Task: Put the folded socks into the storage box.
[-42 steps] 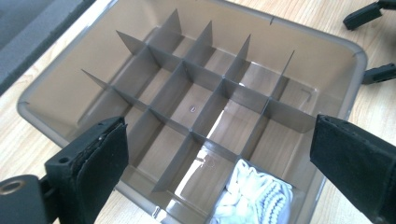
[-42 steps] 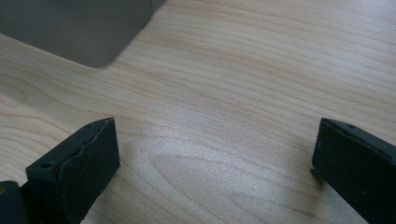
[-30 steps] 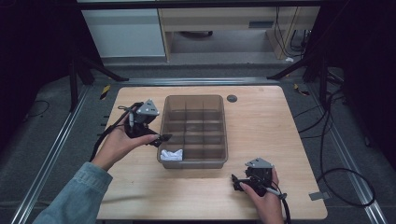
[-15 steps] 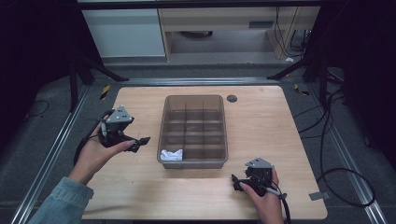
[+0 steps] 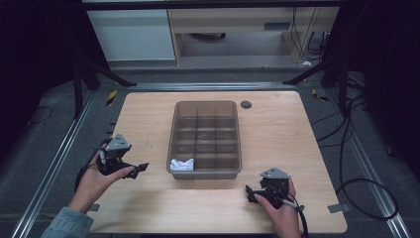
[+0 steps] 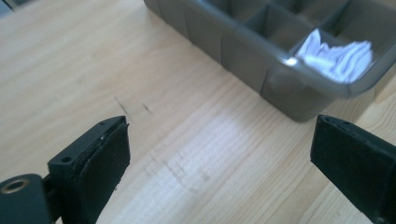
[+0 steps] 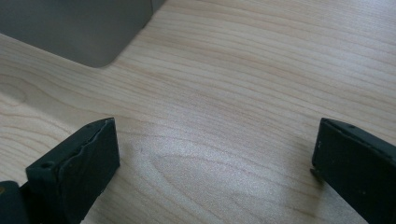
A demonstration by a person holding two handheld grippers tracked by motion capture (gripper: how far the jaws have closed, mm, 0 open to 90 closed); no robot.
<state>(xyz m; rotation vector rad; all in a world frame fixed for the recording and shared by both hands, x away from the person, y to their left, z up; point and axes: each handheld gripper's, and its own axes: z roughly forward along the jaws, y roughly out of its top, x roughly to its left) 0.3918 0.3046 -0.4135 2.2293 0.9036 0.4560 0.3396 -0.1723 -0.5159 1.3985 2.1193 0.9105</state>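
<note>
At the lower left of the high view, the left gripper (image 5: 140,168) sits in a hand over the wooden table (image 5: 292,139), its jaws spread wide with only bare wood between them, well apart from the grey divided tray (image 5: 174,134) at frame centre. Inside that tray, a crumpled white cloth (image 5: 181,164) lies in the nearest left compartment, seen at the upper right of the left gripper view (image 6: 337,55). Low and right of centre, the right gripper (image 5: 249,193) rests near the table's front edge, jaws likewise held apart and empty
</note>
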